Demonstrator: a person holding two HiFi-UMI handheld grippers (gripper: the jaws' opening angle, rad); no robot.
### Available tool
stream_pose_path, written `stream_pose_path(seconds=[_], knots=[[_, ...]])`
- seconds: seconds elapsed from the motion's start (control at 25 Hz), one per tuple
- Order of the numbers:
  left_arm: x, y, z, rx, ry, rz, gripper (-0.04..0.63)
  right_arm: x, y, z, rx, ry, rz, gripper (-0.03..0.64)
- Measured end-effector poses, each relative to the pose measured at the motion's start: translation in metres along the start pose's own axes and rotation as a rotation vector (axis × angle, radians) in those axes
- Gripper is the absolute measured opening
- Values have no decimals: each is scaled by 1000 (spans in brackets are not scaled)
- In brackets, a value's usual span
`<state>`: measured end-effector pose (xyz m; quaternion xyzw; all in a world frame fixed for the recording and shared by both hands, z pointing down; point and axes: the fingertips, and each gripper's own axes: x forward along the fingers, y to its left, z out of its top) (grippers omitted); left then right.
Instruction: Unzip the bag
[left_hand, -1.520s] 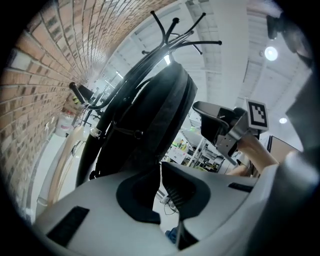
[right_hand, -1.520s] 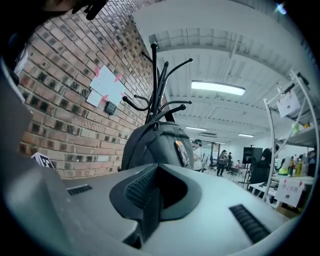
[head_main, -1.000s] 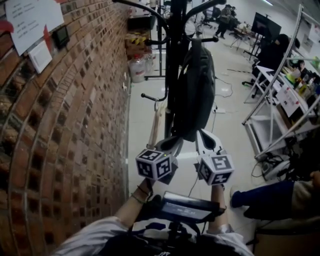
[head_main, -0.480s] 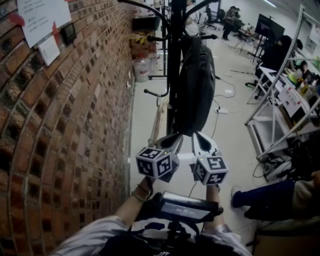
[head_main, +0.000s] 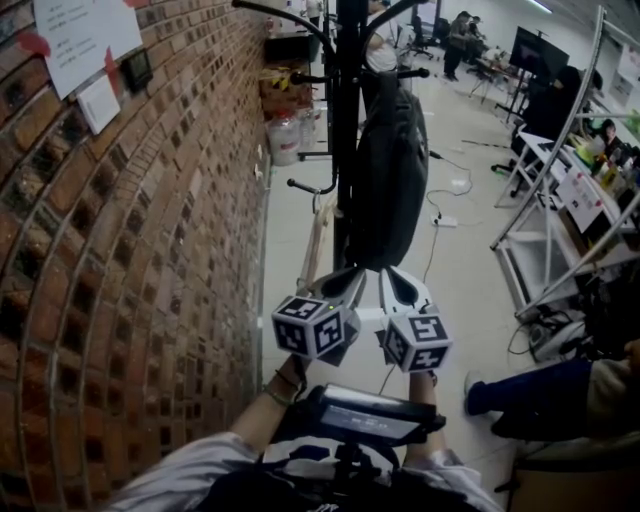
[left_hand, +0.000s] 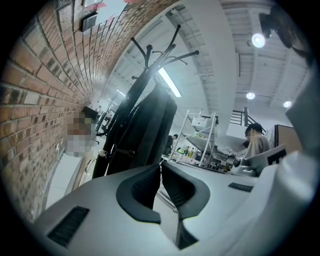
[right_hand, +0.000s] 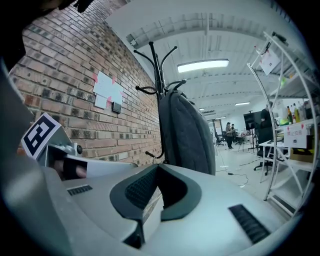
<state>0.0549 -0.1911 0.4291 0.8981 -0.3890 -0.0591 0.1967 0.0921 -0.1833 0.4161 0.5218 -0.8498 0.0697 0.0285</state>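
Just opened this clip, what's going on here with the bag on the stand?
A person holds a two-jaw gripper in each hand, close to the bottom of a dark grey fabric backpack hanging on a black metal coat stand beside a red brick wall. The left gripper and right gripper both have their jaws shut, with nothing visible between them. No zip shows as opened; unzipping looks not yet begun.

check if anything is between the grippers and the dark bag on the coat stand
Nothing visible does. The left gripper and right gripper, both shut, sit at the bottom of the dark grey fabric bag on the black metal coat stand.
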Motion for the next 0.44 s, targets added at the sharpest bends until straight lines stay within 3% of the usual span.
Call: stream_pose_path(seconds=[0.44], knots=[[3,1,4,7,12,4,3,5,-2,-1,1,3,1,-12]])
